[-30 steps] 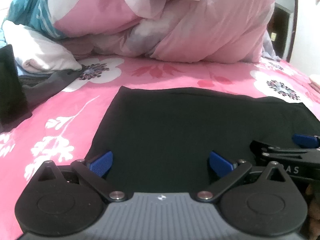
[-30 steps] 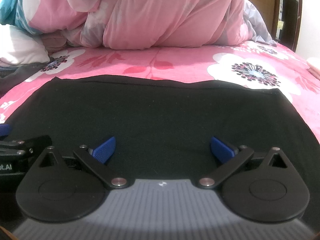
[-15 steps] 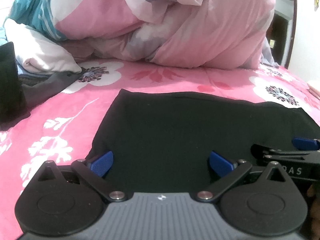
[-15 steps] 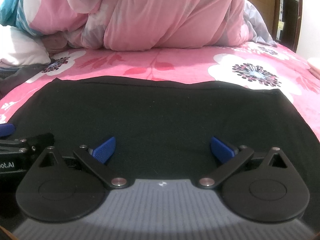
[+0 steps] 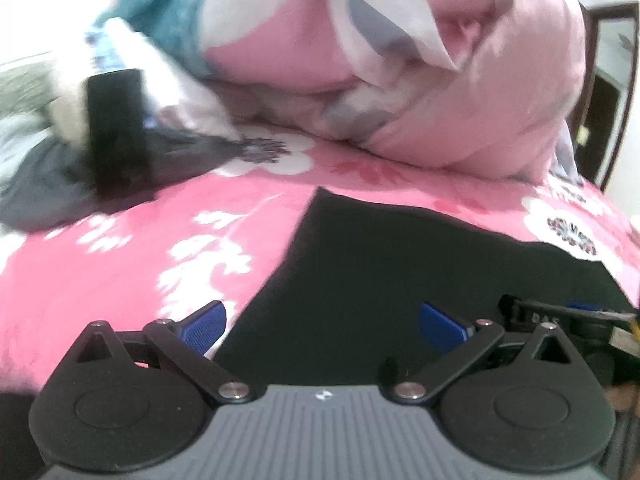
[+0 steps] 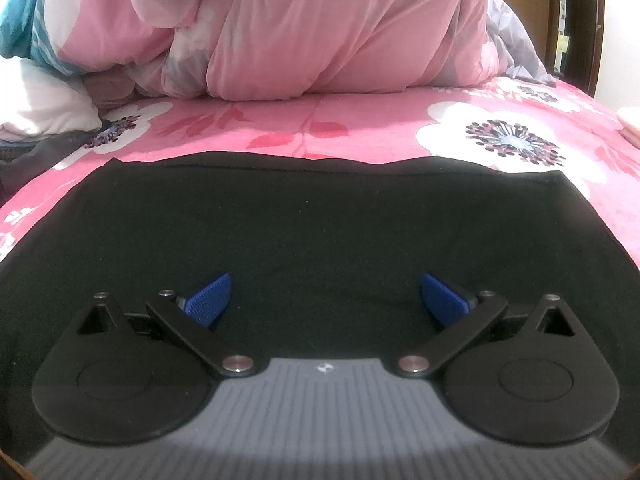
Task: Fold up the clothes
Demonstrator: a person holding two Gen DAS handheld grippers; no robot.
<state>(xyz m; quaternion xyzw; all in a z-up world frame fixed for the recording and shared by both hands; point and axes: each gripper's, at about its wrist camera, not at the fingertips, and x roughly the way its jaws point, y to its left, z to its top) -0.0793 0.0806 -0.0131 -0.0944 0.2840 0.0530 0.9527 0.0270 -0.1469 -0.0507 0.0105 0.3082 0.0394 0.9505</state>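
Observation:
A black garment (image 6: 320,216) lies flat as a folded rectangle on the pink floral bedsheet (image 6: 360,128). In the left wrist view the black garment (image 5: 400,264) fills the centre and right, with its left edge running under my left gripper (image 5: 322,326). That gripper is open, its left pad over the sheet and its right pad over the cloth. My right gripper (image 6: 325,300) is open over the near part of the garment, with nothing between its pads. The right gripper (image 5: 576,316) also shows at the right edge of the left wrist view.
A bunched pink quilt (image 6: 340,32) lies heaped across the far side of the bed. At the far left are a white pillow (image 6: 44,104), dark grey clothing (image 5: 48,184) and a black upright object (image 5: 114,132). A dark doorway (image 6: 576,32) stands at the far right.
The left gripper has swung left and the view is blurred, so more sheet shows and the garment's left edge now sits between its pads. The right gripper has hardly moved. Both stay open.

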